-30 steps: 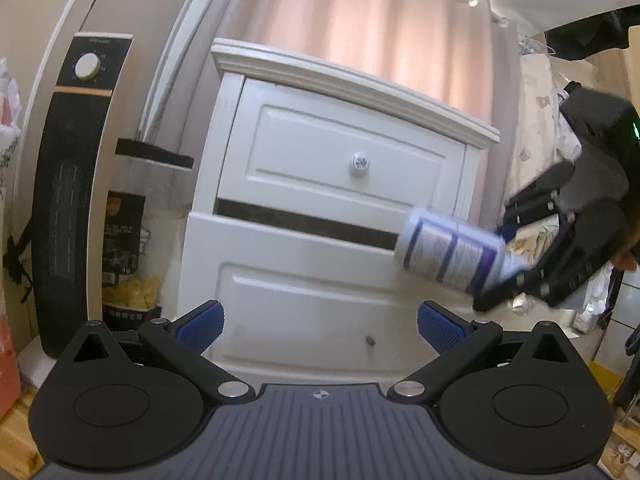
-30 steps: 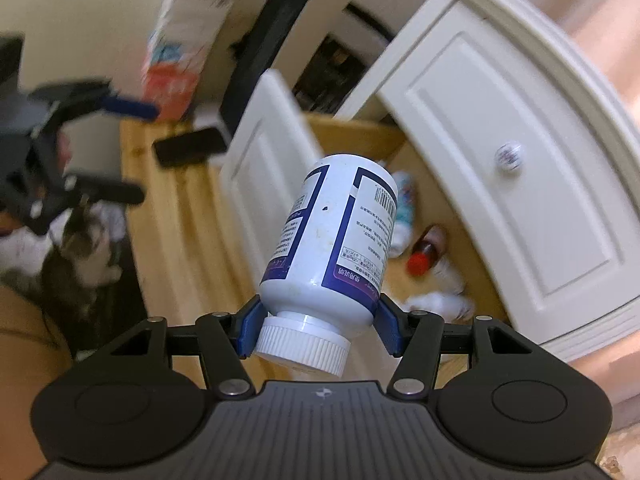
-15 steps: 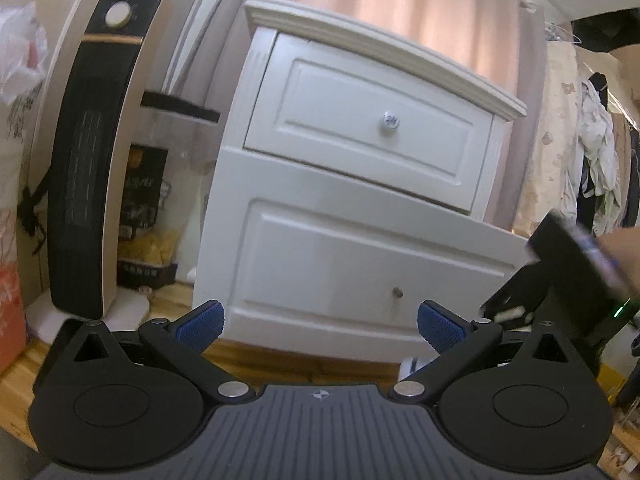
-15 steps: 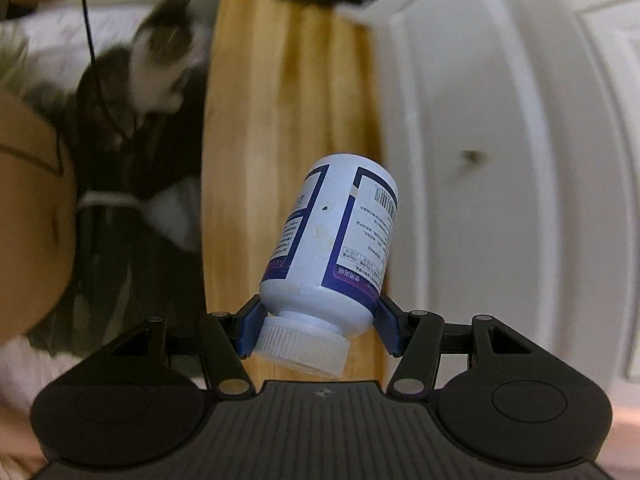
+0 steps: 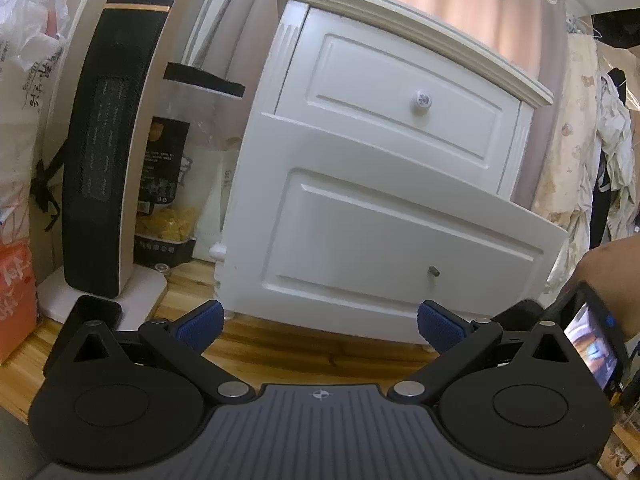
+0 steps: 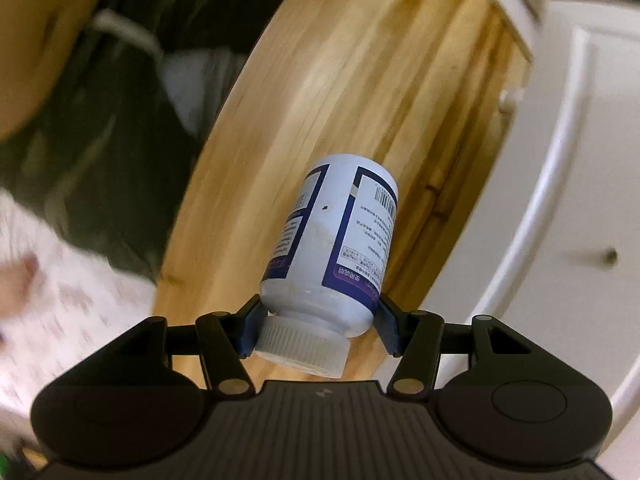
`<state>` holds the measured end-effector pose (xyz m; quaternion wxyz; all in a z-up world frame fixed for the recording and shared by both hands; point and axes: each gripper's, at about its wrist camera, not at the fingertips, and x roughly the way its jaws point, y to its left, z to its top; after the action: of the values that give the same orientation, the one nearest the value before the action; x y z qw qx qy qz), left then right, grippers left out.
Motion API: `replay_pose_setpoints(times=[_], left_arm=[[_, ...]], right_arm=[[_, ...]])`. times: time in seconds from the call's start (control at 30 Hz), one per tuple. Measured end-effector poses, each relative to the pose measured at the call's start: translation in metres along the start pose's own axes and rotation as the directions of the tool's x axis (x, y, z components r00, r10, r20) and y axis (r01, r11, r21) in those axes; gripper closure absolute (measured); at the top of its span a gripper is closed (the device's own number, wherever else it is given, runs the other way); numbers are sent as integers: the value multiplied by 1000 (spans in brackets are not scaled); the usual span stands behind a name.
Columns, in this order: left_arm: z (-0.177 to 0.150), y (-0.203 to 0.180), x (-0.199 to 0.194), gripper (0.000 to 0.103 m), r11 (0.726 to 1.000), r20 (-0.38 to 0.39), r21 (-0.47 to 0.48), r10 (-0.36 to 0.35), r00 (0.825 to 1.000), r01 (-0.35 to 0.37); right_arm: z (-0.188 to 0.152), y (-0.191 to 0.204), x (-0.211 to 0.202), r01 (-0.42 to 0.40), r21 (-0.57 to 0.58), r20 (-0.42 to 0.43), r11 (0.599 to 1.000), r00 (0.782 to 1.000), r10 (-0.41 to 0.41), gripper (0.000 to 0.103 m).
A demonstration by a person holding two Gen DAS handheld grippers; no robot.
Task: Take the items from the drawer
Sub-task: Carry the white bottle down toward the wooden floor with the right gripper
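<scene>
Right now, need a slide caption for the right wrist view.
Right gripper clamps a white bottle near its cap, over the wood floor.

Wooden floor [image 5: 280,354] under white nightstand [image 5: 360,200], tower heater [image 5: 108,152] and snack bag [image 5: 166,184].

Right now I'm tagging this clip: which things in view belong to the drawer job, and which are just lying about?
Part of the job:
- white pill bottle, gripped by the right tool
- pulled-out lower drawer
- left tool, open and empty

Just lying about:
- tower heater
- snack bag
- shut top drawer
- hanging clothes
</scene>
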<state>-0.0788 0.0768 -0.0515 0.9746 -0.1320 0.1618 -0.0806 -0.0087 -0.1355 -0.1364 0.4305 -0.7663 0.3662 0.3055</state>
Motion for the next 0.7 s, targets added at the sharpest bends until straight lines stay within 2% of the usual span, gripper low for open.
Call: replay_pose_setpoints(times=[0.17,0.27,0.33,0.4,0.5,0.63,0.7], left_arm=[[-4,-2,2,0,1000,-7,-2,-20,1000,20],[-6,-2,1,0,1000,-1,-5,-27,1000,27],[-6,0,1,0,1000,0,-7,-26,1000,26],[-7,3,3,0,1000,-3,-13,-25,1000,25],[-7,8,5,0,999,-7,-27,-23,1000,23],[-11,12,2,0,999,-3,-32,-30,1000,30],[-13,15,0,0,999,-3,-30,-26,1000,26]], right_arm=[[8,16,15,-37,-130,-69,991,997,28,46],[9,6,21,-128,-113,-92,985,989,118,46],[10,2,27,-147,-130,-123,980,984,131,46],[12,-1,32,-139,-168,-168,976,980,111,46],[16,-8,39,-159,-205,-242,966,964,107,46],[25,-5,49,-220,-258,-337,941,933,126,46],[31,-4,50,-251,-279,-358,927,923,142,46]])
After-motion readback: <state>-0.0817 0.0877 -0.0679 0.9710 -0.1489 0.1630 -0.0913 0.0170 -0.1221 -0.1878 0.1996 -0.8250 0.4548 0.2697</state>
